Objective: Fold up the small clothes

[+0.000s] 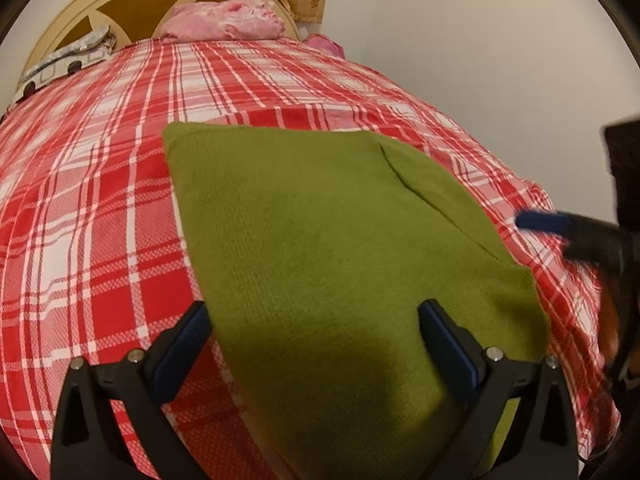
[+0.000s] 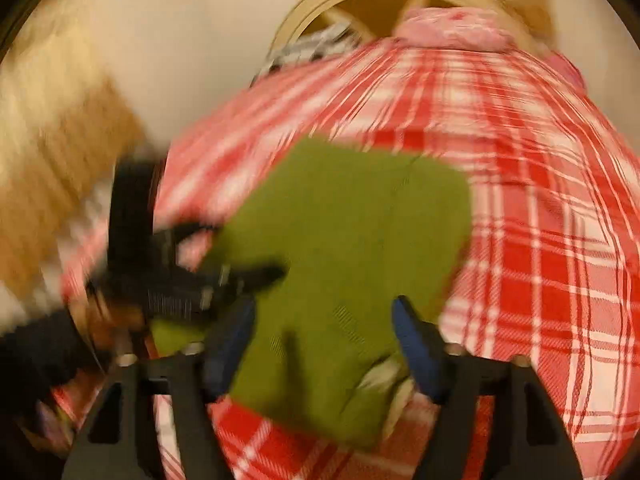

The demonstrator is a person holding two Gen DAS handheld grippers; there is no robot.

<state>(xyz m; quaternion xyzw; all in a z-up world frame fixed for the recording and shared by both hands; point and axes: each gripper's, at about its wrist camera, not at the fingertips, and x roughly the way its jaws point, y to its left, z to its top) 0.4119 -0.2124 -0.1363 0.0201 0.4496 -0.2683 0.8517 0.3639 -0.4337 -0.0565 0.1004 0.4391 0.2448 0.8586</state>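
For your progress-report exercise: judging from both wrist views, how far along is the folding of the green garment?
Done: the green garment lies folded flat on the plaid bedcover. In hand: nothing; the left gripper and right gripper are open over it. Left: perhaps a final fold; the pink clothes look unfolded.

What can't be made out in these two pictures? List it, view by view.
- Left wrist view: the near end of the green garment is cut off by the bottom edge and covered by the left gripper.
- Left wrist view: the right gripper is mostly cut off by the right edge.
- Right wrist view: motion blur smears everything; what the pale patch under the garment's near edge is stays unclear.
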